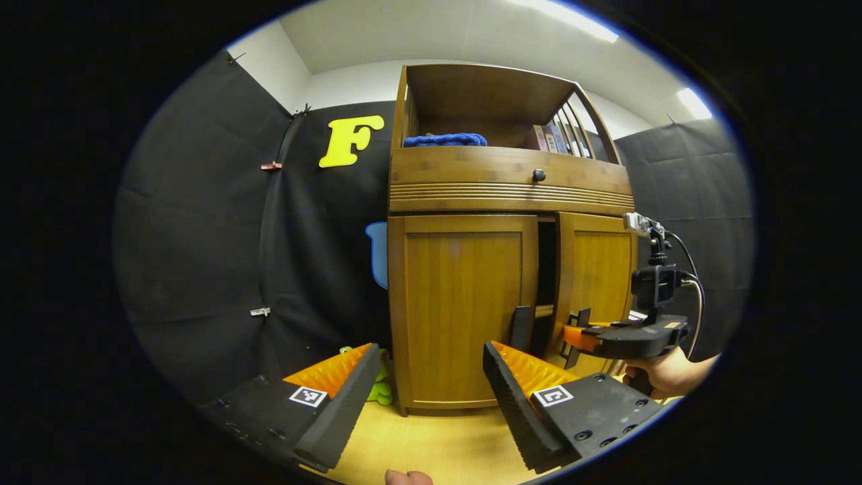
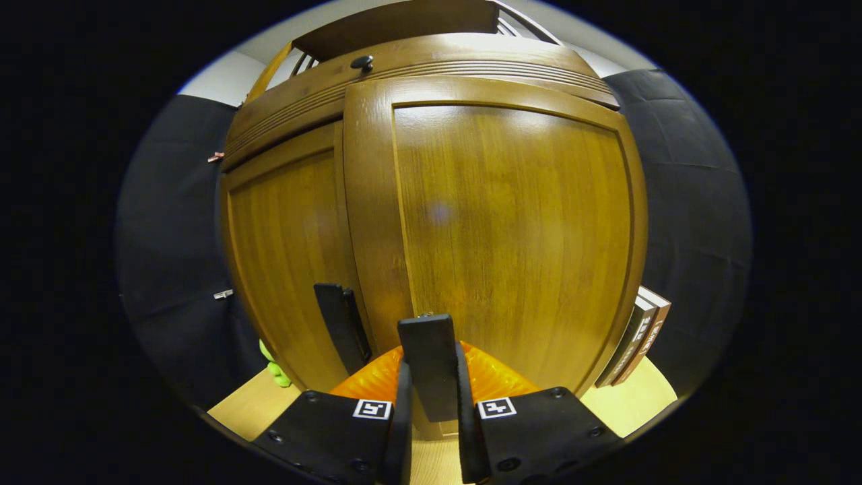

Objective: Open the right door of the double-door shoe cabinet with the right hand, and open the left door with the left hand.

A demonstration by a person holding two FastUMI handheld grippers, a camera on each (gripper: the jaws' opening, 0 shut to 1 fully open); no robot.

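Right gripper view, nearest first: right gripper closed down on the dark flat handle of the right door, both fingers pressing its sides. Right door already swung a little out from the cabinet, a dark gap showing along its inner edge in the left gripper view. Step in hand, as I judge it: pulling the right door open; next move calls for an arcing pull about the hinge while keeping hold. Left gripper wide open, holding nothing, well short of the left door; its handle is a matching slim dark bar. Left door looks closed. Both doors smooth, glossy, bamboo-like framed panels. Farther up: ribbed drawer front with a round dark knob, then an open shelf holding a blue knitted cloth. Light wooden surface underfoot.
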